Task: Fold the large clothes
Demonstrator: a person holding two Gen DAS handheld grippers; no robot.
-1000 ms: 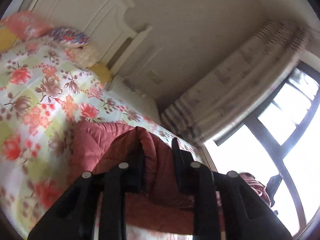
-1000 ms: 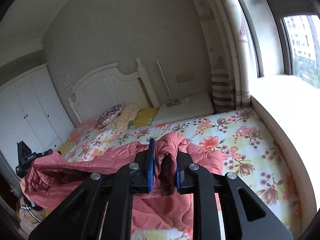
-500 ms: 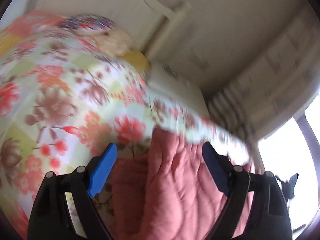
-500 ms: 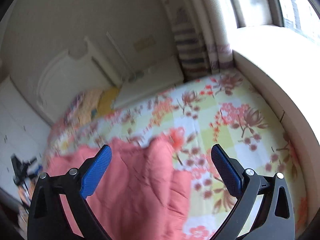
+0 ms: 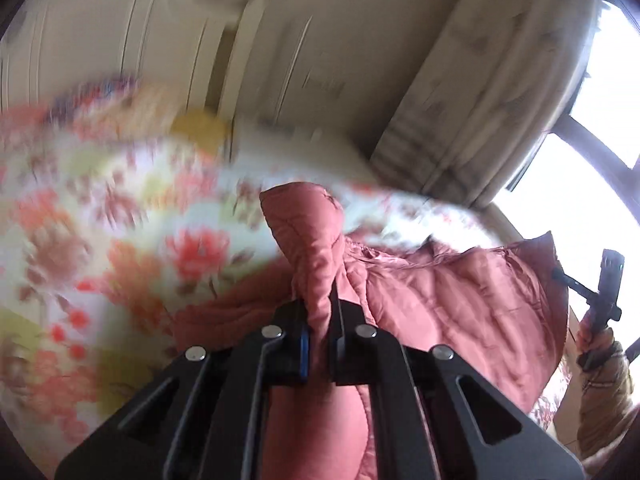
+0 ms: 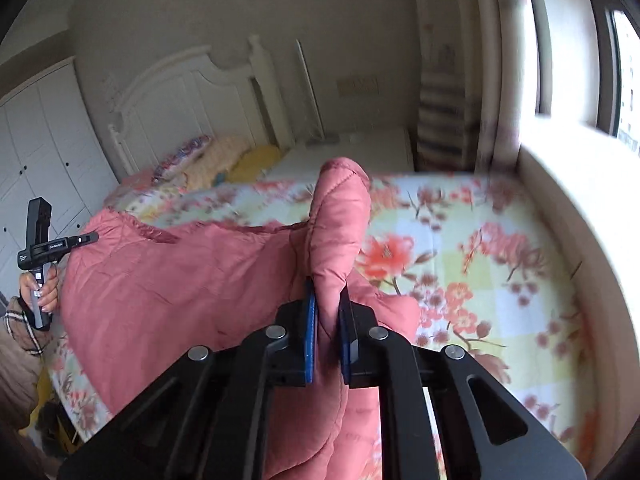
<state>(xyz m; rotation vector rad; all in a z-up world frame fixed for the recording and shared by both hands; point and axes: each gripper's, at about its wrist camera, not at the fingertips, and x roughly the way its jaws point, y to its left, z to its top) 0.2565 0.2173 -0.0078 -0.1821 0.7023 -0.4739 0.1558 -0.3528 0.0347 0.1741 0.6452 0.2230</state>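
Two handheld grippers each pinch a raised fold of a salmon-pink quilted padded coat (image 6: 192, 280), which lies spread across a bed covered by a floral-printed sheet of red and brown blossoms on pale yellow and white squares (image 6: 480, 264). The left gripper (image 5: 318, 340) has its jaws closed narrowly on a bunched ridge of the fabric, and the right gripper (image 6: 328, 344) likewise has its blue-padded jaws drawn together on a rounded, stitched edge that stands up above them. The coat appears soft, puffy and compressible, with a smooth, faintly glossy shell crossed by stitched quilting lines; it is judged light for its bulk but slippery, so thin pinches may slide out (a deeper bite through seam or hem should hold better). Suitable holds are the stitched edges and corners, taken well apart so that the panel hangs flat between them. Behind the bed stand a white carved wooden headboard (image 6: 192, 92), patterned pillows (image 6: 188, 152) and a striped beige curtain (image 6: 444, 116) beside the window; the left wrist view is motion-blurred.
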